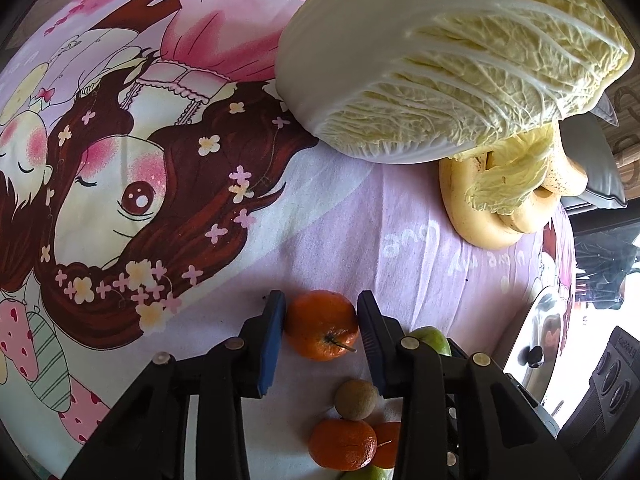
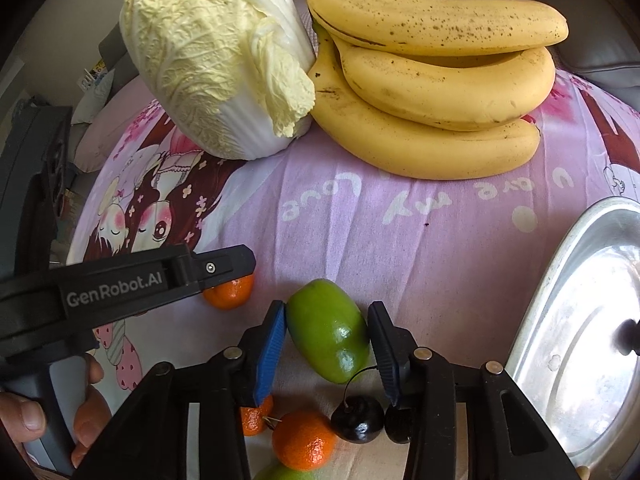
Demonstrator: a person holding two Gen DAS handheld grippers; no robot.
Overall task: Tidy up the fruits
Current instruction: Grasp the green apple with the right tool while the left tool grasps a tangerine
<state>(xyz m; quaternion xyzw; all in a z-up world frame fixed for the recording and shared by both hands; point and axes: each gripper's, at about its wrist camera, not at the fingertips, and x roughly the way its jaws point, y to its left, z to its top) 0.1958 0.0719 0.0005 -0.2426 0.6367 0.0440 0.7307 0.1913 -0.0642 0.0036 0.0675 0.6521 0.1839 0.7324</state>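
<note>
In the left wrist view my left gripper (image 1: pixel 321 312) has its blue-padded fingers around a tangerine (image 1: pixel 321 325) on the pink cartoon cloth; both pads sit at its sides. It also shows in the right wrist view (image 2: pixel 228 276) over that tangerine (image 2: pixel 230 294). My right gripper (image 2: pixel 327 322) brackets a green fruit (image 2: pixel 327 336); the left pad touches it, and a small gap shows on the right. More tangerines (image 2: pixel 303 440), dark cherries (image 2: pixel 358 424) and a brown round fruit (image 1: pixel 356 399) lie near the camera. Bananas (image 2: pixel 432 80) lie at the back.
A large napa cabbage (image 2: pixel 216 56) rests at the back beside the bananas. A shiny metal tray (image 2: pixel 580 332) sits at the right edge of the cloth. A grey cushion (image 2: pixel 600 56) lies behind the bananas.
</note>
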